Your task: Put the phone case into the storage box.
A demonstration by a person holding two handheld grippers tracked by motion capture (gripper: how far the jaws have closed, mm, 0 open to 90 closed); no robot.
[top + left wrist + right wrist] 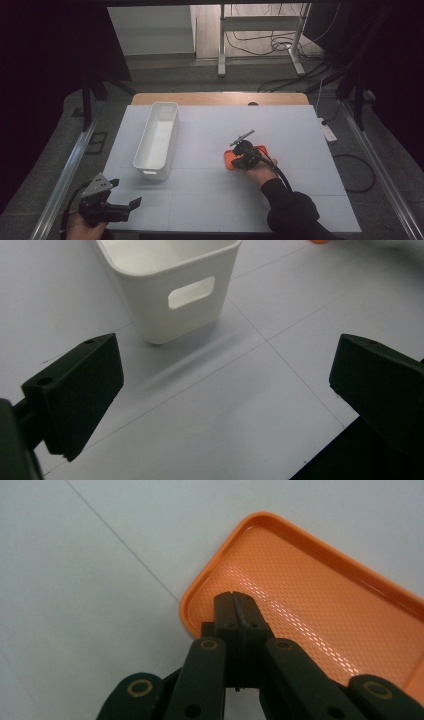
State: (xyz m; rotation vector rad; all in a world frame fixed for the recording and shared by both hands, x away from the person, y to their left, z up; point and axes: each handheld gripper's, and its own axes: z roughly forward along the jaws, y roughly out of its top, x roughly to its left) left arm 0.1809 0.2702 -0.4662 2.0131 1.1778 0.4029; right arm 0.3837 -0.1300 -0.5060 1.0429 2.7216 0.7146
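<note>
An orange tray [229, 159] lies on the white table right of centre; in the right gripper view its ribbed floor [320, 605] and raised rim are close below me. My right gripper [240, 158] [235, 599] hovers over the tray's near-left corner, jaws shut flat together with nothing between them. A long white bin [170, 135] stands empty left of centre, its handle-slotted end wall [150, 295] facing my left gripper. That left gripper [126, 192] [225, 385] rests low at the table's front left corner, open wide, with only bare table between its jaws.
The white table surface [210, 200] has a wooden strip [220, 98] along its far edge. Beyond it are a metal stand [260, 30] and loose cables on the floor. A power strip [328, 133] lies off the table's right side.
</note>
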